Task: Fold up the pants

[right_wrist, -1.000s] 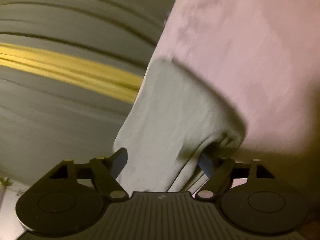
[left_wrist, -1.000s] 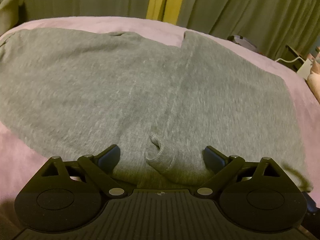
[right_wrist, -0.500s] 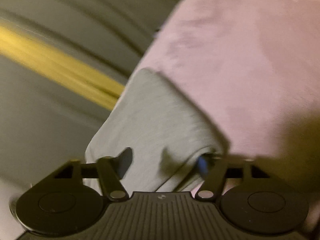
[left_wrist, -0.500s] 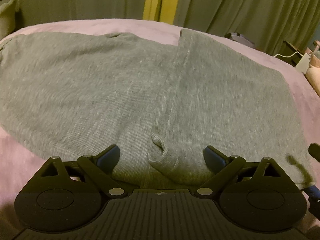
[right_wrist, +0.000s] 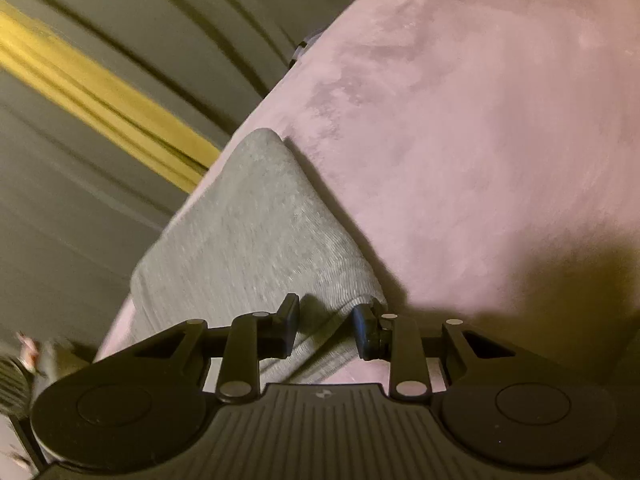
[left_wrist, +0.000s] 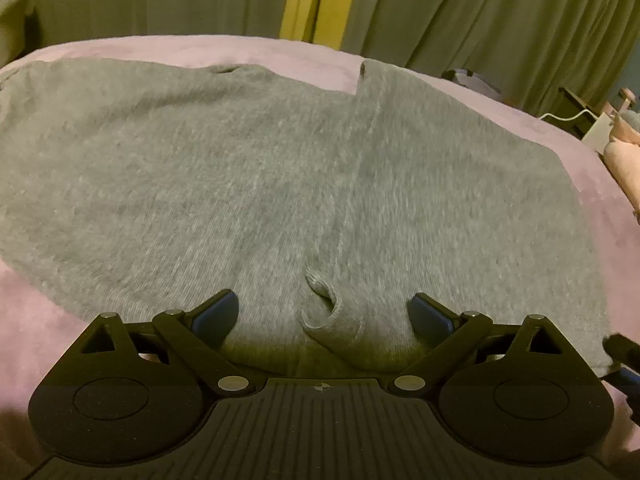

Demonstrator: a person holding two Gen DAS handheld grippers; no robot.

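1 pr grey pants point(left_wrist: 248, 184), 1 pink bedcover point(right_wrist: 480, 120), 2 grippers.

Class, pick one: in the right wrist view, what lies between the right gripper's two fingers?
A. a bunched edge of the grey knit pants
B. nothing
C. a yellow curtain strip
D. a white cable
A: the right gripper has just been closing, and a bunched edge of the grey knit pants lies between its fingers, on the pink bedspread.
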